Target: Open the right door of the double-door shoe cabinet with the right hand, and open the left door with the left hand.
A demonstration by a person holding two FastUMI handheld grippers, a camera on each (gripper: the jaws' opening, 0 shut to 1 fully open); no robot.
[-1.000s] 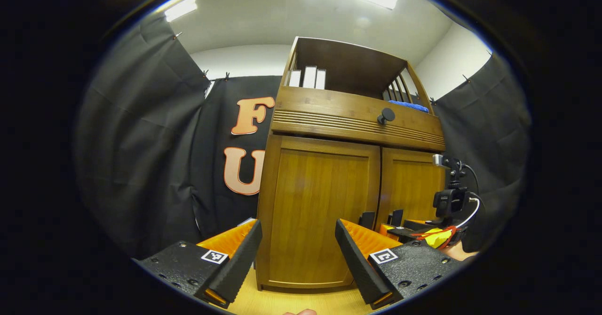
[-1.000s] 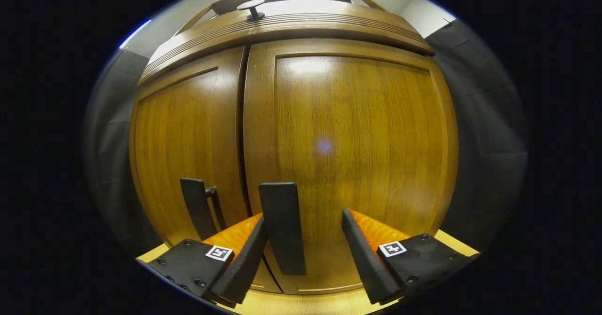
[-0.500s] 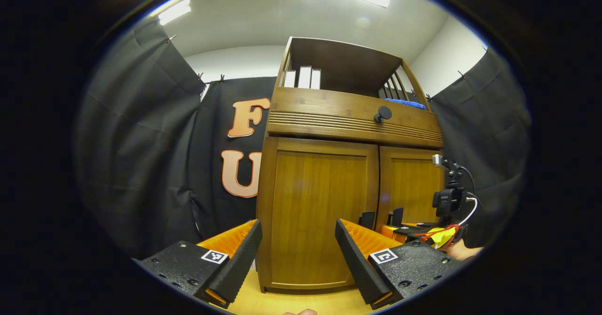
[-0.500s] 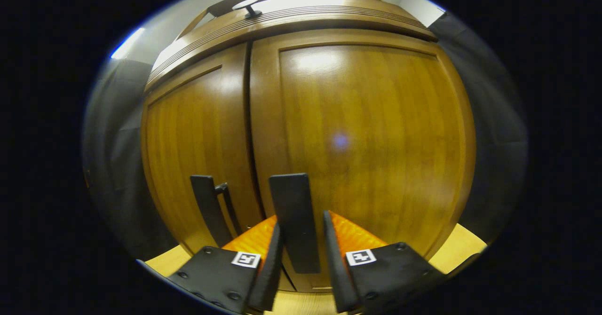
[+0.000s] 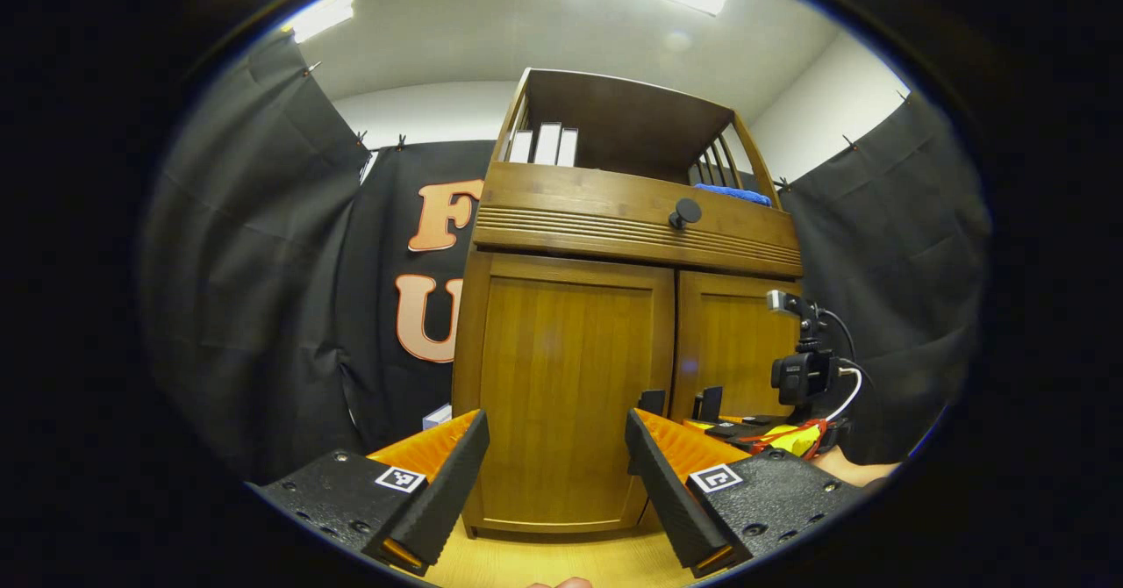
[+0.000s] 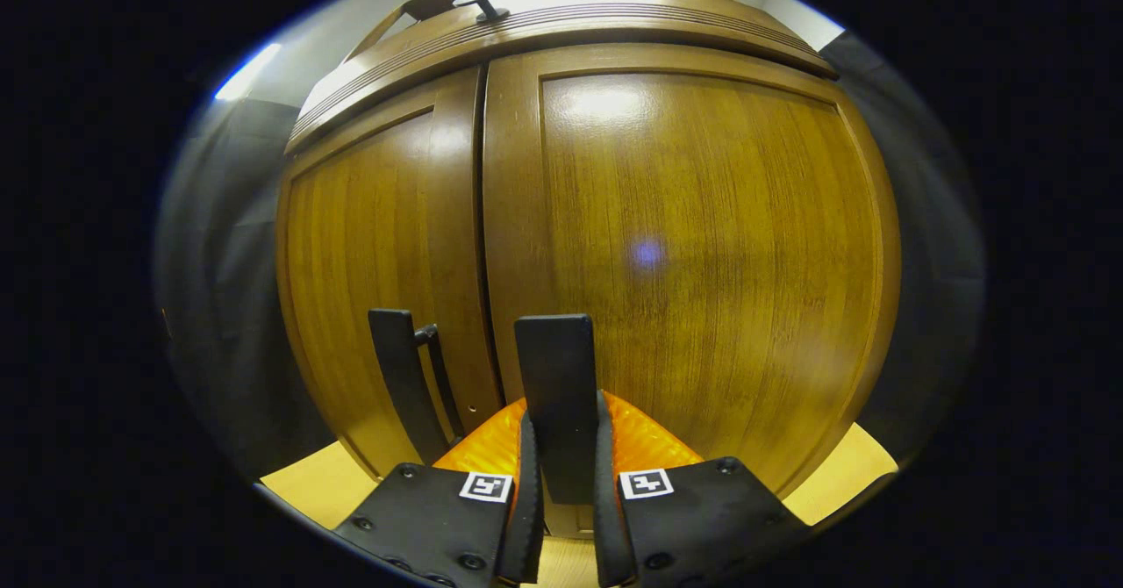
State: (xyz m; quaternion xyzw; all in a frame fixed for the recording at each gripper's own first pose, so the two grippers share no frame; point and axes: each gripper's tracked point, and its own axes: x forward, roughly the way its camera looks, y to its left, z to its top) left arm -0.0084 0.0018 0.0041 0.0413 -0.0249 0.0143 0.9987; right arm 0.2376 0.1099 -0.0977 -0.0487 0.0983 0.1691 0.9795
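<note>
Right tool (image 6: 561, 518) clamped on right door handle (image 6: 556, 395), both fingers pressing its sides. Right door (image 6: 702, 246) flush with shoe cabinet (image 5: 632, 228) front, closed. Left door (image 6: 377, 263) closed too, its handle (image 6: 404, 382) just left of the gripped handle, untouched. Left tool (image 5: 557, 483) spread wide, holding nothing, well back from cabinet, aimed at left door panel. Cabinet on wooden floor (image 5: 544, 562).
</note>
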